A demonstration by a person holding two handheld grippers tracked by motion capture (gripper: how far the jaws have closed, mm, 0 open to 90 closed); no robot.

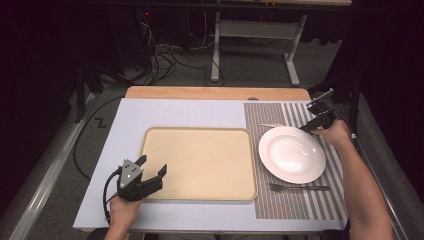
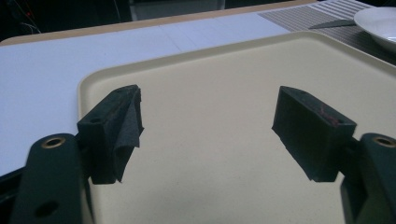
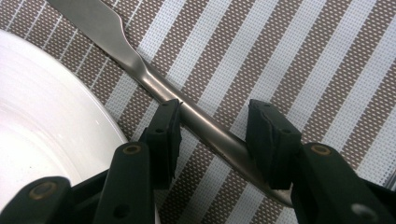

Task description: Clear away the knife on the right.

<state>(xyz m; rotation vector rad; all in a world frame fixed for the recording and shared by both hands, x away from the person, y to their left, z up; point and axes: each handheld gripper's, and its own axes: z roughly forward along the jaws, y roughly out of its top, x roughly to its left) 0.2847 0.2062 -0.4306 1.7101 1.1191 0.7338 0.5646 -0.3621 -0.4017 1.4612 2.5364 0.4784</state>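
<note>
The right claw (image 3: 212,140) was held low over the striped placemat (image 3: 299,56) near the worktop's far right corner, its jaws parted astride the handle of a table knife (image 3: 154,86) lying just beyond the white plate (image 3: 42,135), the pads not seen pressing it. The left claw (image 2: 205,135) was held released over the near left corner of the beige tray (image 2: 224,74), with nothing between its jaws.

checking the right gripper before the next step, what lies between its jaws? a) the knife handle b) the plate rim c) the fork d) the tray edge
a: in the right gripper view the knife handle runs between the open jaws of the right gripper on the striped mat, beside the plate.
</note>
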